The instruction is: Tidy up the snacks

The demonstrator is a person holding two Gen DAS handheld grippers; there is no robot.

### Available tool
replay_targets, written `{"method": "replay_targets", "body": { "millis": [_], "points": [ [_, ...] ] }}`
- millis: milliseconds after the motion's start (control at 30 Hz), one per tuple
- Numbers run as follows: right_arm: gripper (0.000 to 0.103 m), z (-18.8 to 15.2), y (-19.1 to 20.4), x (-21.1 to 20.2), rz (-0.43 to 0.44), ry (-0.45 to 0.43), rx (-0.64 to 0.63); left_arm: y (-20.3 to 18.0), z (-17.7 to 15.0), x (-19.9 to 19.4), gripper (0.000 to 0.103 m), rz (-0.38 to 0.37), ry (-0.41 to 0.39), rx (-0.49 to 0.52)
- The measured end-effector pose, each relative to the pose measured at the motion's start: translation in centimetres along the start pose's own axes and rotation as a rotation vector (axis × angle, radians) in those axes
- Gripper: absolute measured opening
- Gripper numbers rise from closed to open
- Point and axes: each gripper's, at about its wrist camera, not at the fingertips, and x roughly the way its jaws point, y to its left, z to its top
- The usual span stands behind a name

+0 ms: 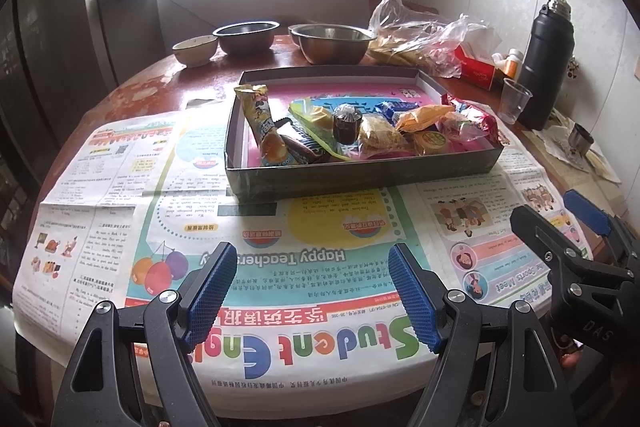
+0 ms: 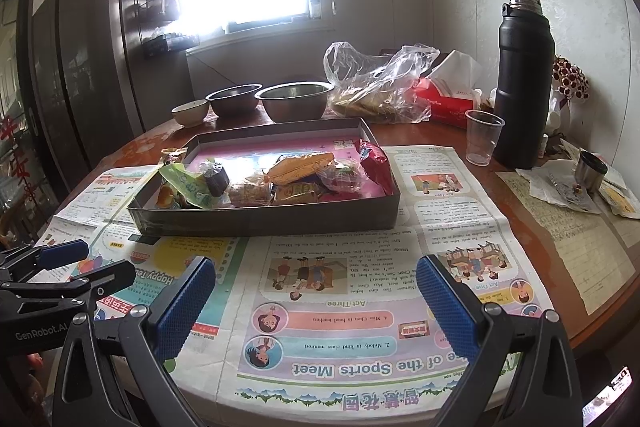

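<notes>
A shallow dark box point(image 1: 360, 173) point(image 2: 264, 219) sits on spread newspaper and holds several wrapped snacks. Among them are a tall yellow packet point(image 1: 260, 123), a small dark round cake point(image 1: 346, 123) point(image 2: 216, 179), an orange bag point(image 1: 428, 117) point(image 2: 300, 163) and a red bag point(image 1: 476, 119) point(image 2: 376, 163). My left gripper point(image 1: 316, 291) hangs open over the newspaper, well short of the box, with nothing between its blue pads. My right gripper point(image 2: 316, 303) is open too and holds nothing. In each view the other gripper shows at the side.
Behind the box stand two steel bowls point(image 1: 332, 43) point(image 2: 296, 99), a small ceramic bowl point(image 1: 196, 49), a clear plastic bag point(image 2: 376, 83) and a red tissue box point(image 2: 444, 99). A black flask point(image 2: 524, 83), a plastic cup point(image 2: 482, 137) and a small metal cup point(image 2: 590, 169) stand at right.
</notes>
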Motion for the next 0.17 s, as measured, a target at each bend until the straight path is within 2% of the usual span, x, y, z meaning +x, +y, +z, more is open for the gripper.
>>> {"method": "replay_targets", "body": {
  "millis": [167],
  "points": [
    [0.101,0.3,-0.1,0.24,-0.002,-0.001,0.001,0.61,0.41,-0.45,0.079,0.0,-0.048,-0.024]
  ]
}}
